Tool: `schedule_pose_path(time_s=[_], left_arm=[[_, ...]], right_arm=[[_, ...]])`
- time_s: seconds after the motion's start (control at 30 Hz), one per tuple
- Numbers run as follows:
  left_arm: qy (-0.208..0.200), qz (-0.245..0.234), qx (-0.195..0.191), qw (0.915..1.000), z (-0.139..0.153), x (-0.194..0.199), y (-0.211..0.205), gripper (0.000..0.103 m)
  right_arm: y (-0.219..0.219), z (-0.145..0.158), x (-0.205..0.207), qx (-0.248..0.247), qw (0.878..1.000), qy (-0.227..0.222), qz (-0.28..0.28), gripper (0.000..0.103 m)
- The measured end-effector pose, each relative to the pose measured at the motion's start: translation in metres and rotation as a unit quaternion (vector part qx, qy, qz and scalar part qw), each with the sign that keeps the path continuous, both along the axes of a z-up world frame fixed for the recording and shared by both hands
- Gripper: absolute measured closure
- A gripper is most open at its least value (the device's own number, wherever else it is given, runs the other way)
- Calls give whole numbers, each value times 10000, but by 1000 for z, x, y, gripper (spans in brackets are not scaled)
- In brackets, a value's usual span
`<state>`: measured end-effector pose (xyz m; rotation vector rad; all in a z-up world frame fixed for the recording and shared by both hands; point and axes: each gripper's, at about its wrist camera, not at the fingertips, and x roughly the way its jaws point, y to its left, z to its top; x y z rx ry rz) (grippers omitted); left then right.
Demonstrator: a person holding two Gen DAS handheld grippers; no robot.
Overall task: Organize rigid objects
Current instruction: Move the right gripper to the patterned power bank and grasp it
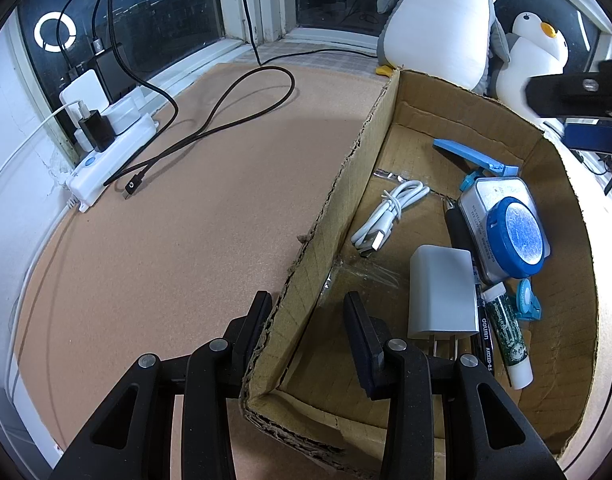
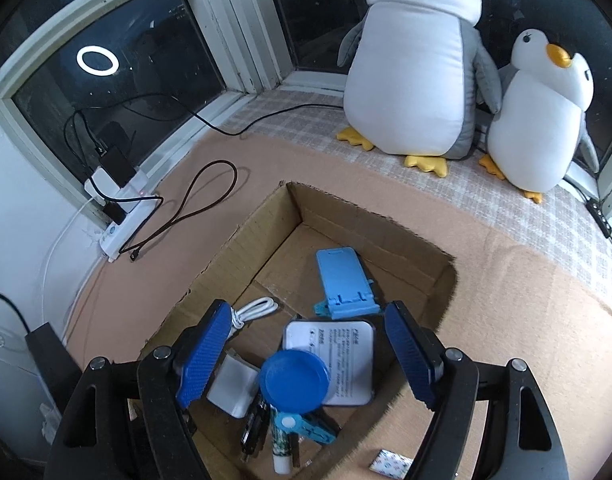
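- Cardboard box (image 1: 386,152) sits open-topped on a tan mat (image 1: 186,220) beside a window sill, and the sorted things lie inside it.
- Left gripper (image 1: 306,316) straddles the box's near left wall: one black finger is outside the cardboard, the other inside, and the jaws are drawn in on that wall.
- Right gripper (image 2: 306,356) hangs above the box with its blue-padded jaws spread wide and nothing between the pads.
- Directly below the right gripper a round blue lid (image 2: 294,380) rests on top of a flat white tin (image 2: 338,360) with printed text.
- A white charger plug (image 1: 442,292) lies near the box's front, prongs toward the left gripper; in the right wrist view it is just beside the left blue pad.
- A coiled white cable (image 1: 386,212) lies toward the box's left wall.
- A blue phone stand (image 2: 342,284) lies toward the far end of the box.
- Pens (image 1: 484,328), a green-and-white tube (image 1: 510,340) and a small light-blue clip (image 1: 528,300) lie bunched at the near side by the tin.
- On the mat outside the box: a white power strip (image 1: 110,160) with plugs in it and a looped black cable (image 1: 210,120).
- Two plush penguins (image 2: 418,72) sit on the sill behind the box.
- A small patterned square (image 2: 390,462) lies on the mat right of the box.
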<state>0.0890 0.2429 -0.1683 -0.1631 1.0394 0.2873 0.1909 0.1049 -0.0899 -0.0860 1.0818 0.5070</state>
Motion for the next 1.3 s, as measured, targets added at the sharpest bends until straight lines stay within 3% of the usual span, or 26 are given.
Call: schedule_pose_path(time_s=[0.73, 1.0, 1.3], left_arm=[[18, -48, 86, 10000, 1, -1, 0, 62], [33, -68, 134, 9999, 1, -1, -3, 62], [43, -70, 145, 9999, 2, -1, -3, 62]], right_arm=[[-108, 54, -60, 226, 9987, -148, -434, 27], [-127, 28, -77, -101, 9994, -41, -324, 27], [-116, -10, -78, -706, 9972, 69, 214, 28]])
